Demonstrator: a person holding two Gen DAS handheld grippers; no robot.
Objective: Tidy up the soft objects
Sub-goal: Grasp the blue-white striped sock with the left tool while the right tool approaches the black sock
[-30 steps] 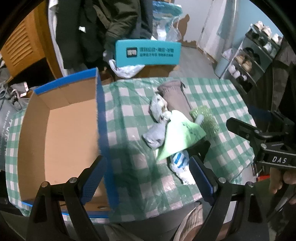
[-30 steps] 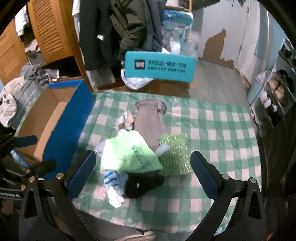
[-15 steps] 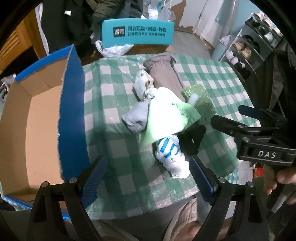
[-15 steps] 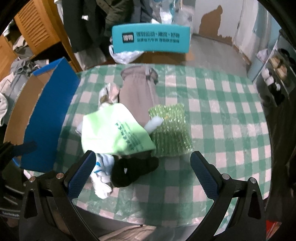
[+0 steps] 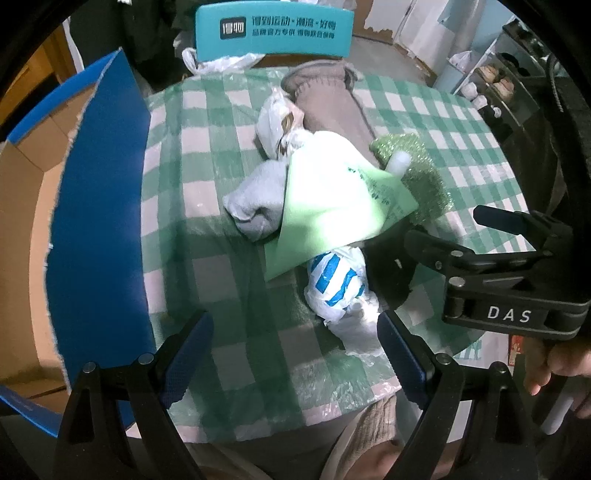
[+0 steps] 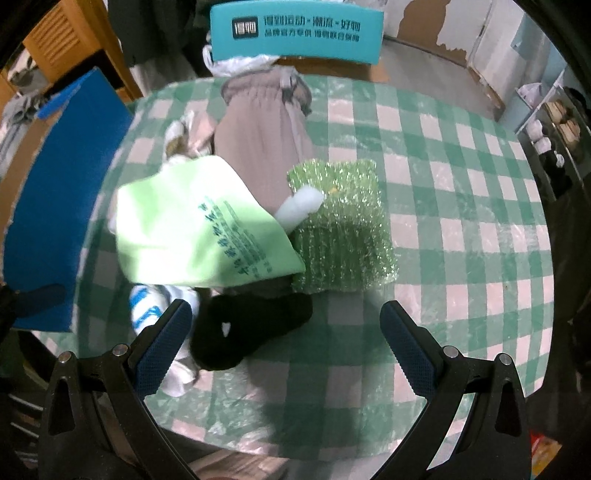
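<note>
left gripper [image 5: 295, 350]: jaws wide, empty | right gripper [image 6: 286, 341]: jaws wide, empty

A pale green bag [image 6: 199, 225] is lying over a grey sock [image 5: 258, 201], striped white-and-blue bag [image 5: 338, 284] and black sock [image 6: 247, 328], touching a sparkly green pad [image 6: 343, 236] and taupe garment [image 6: 262, 125].

Only clean read is "DAS" in white capitals on the black body of the right gripper [image 5: 514, 314], seen from the left wrist view. The teal curved chair back [image 6: 296, 30] has a dark square logo and two rows of white Chinese characters, too blurry to make out. The light green plastic bag [image 6: 199, 230] carries slanted lines of blue-green print, also unreadable.
</note>
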